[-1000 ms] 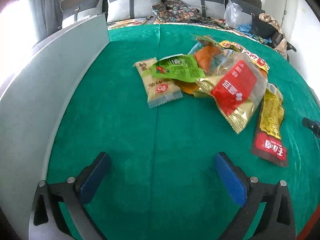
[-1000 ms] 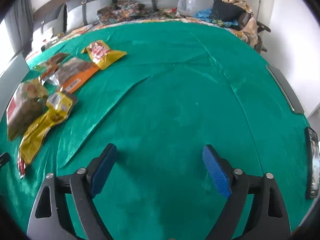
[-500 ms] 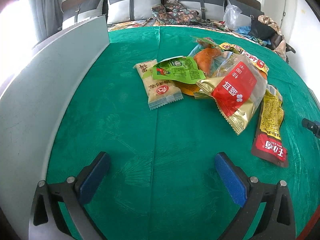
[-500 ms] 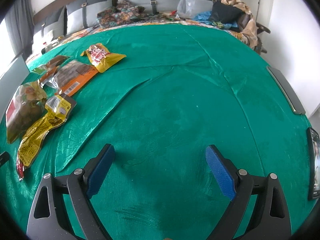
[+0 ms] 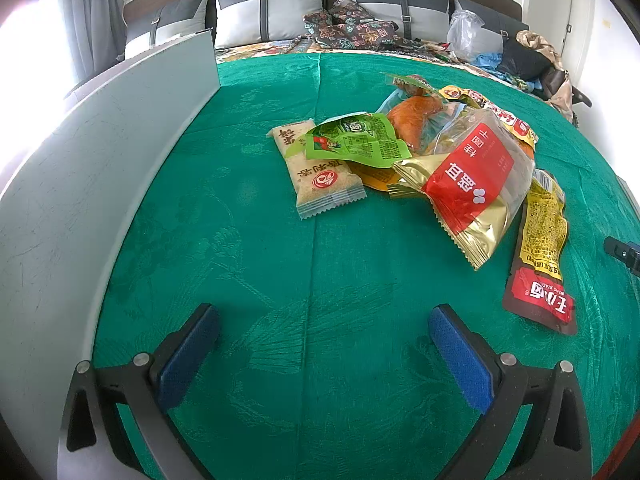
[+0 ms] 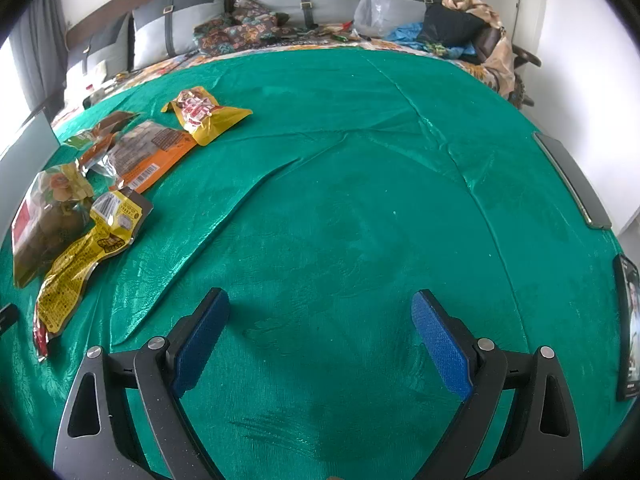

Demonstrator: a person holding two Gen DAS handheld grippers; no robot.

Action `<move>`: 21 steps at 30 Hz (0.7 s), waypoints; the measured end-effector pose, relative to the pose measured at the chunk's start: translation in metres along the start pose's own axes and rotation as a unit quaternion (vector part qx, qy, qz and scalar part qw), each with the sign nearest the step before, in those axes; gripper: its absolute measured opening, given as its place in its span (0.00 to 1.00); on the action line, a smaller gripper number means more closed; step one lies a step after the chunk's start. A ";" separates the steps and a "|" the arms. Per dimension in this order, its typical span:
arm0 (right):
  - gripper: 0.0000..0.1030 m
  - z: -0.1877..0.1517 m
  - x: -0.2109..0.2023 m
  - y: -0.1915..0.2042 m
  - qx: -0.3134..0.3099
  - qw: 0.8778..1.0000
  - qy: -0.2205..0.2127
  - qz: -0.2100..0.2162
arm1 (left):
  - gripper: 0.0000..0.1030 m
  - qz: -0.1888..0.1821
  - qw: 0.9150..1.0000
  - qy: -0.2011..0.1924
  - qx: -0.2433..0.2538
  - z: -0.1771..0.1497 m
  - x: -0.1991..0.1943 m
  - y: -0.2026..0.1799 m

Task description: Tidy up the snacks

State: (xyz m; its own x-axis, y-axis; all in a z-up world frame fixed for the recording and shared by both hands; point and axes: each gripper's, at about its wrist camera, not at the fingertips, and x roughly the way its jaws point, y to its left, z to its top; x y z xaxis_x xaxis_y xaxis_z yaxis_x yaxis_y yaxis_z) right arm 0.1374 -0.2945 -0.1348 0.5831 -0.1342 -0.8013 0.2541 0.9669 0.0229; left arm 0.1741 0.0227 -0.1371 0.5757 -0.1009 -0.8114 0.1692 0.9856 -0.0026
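Both claws hover low over the cloth with nothing between their blue pads: the left gripper (image 5: 324,324) is spread wide and aimed toward the snack pile, and the right gripper (image 6: 320,308) is equally spread, pointing across bare fabric well to the right of the snacks.

Beneath everything lies the wide green patterned tablecloth (image 5: 248,264), creased in long folds in the right wrist view. A tall pale grey flat panel (image 5: 100,152) stands along its left edge. At the far end sit grey and white cushions (image 5: 272,12) against a dark headboard.

The snacks lie heaped ahead and to the right of the left gripper. Largest is the clear-and-gold crinkled bag with a red label (image 5: 472,184), resting on its neighbours. Right of it, touching, stretches the long yellow pouch with a dark red end (image 5: 540,248). Left of the pile lies the beige rectangular cracker packet (image 5: 320,176), its upper part overlapped by the bright green foil packet (image 5: 356,140). Behind them is an orange-filled clear wrapper (image 5: 416,116). Farthest back lies a yellow and red pouch (image 6: 204,114), just beside an orange-edged flat packet (image 6: 148,152).
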 end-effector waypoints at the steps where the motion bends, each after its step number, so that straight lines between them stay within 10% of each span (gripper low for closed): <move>1: 0.92 0.000 0.000 0.000 0.000 1.000 0.000 0.000 | 1.00 0.000 1.000 0.000 0.000 0.000 0.000 0.000; 21: 0.92 0.000 0.000 0.000 0.000 1.000 0.000 0.000 | 1.00 0.000 1.000 0.000 0.000 0.000 0.000 -0.001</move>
State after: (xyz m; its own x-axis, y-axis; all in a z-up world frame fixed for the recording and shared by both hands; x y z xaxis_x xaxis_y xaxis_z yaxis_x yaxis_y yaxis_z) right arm 0.1377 -0.2948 -0.1351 0.5830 -0.1337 -0.8014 0.2539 0.9669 0.0234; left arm 0.1737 0.0222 -0.1370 0.5761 -0.1007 -0.8112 0.1698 0.9855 -0.0018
